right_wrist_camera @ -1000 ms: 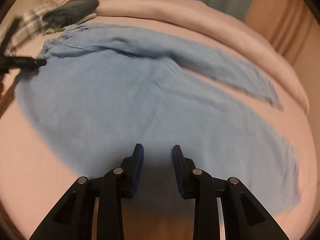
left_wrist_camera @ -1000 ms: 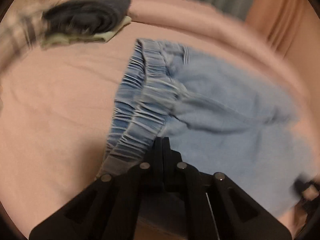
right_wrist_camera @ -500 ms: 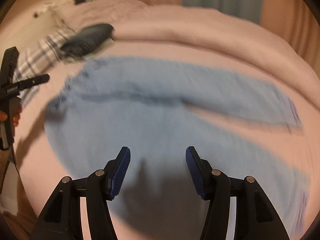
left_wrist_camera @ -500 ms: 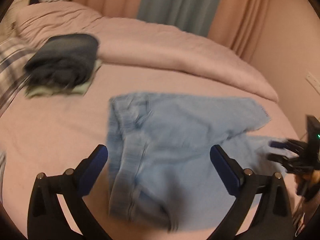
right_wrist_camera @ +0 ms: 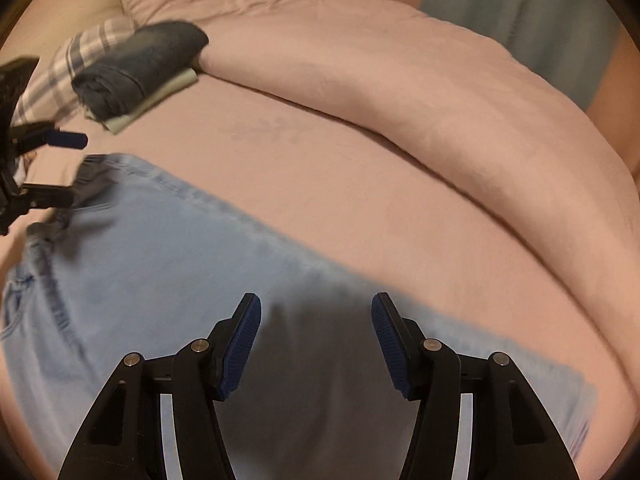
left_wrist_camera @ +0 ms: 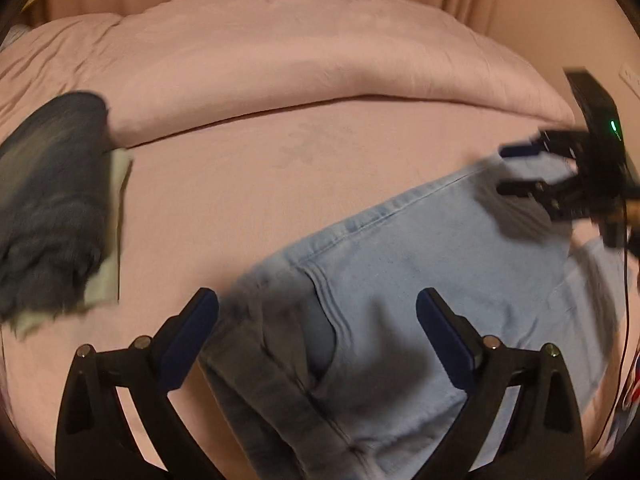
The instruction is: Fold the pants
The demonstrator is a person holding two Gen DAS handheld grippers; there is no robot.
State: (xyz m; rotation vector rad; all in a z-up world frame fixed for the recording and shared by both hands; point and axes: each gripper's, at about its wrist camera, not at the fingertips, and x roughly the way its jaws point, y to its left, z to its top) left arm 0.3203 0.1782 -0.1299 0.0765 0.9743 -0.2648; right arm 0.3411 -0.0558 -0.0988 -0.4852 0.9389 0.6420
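Light blue pants [left_wrist_camera: 420, 280] are laid flat on a pink bed [left_wrist_camera: 280, 184], folded lengthwise so the legs are stacked; the waistband end is seen at the left in the right wrist view, the leg end at lower right.

Left hand-held gripper [left_wrist_camera: 316, 320]: released, jaws spread wide above the waistband and pocket area, nothing pinched between the blue pads. Its jaws were sprung wide within the last second and have since eased in slightly.

Right hand-held gripper [right_wrist_camera: 316, 344]: released, jaws parted about halfway above the leg section, a shadow cast on the denim beneath, no cloth caught.

A folded dark garment [right_wrist_camera: 140, 68] is noted on a pale green cloth [right_wrist_camera: 160, 98] near the rolled pink duvet [right_wrist_camera: 400, 92], well apart from the pants. A plaid cloth [right_wrist_camera: 68, 68] is seen beside it. Edges are motion-blurred.
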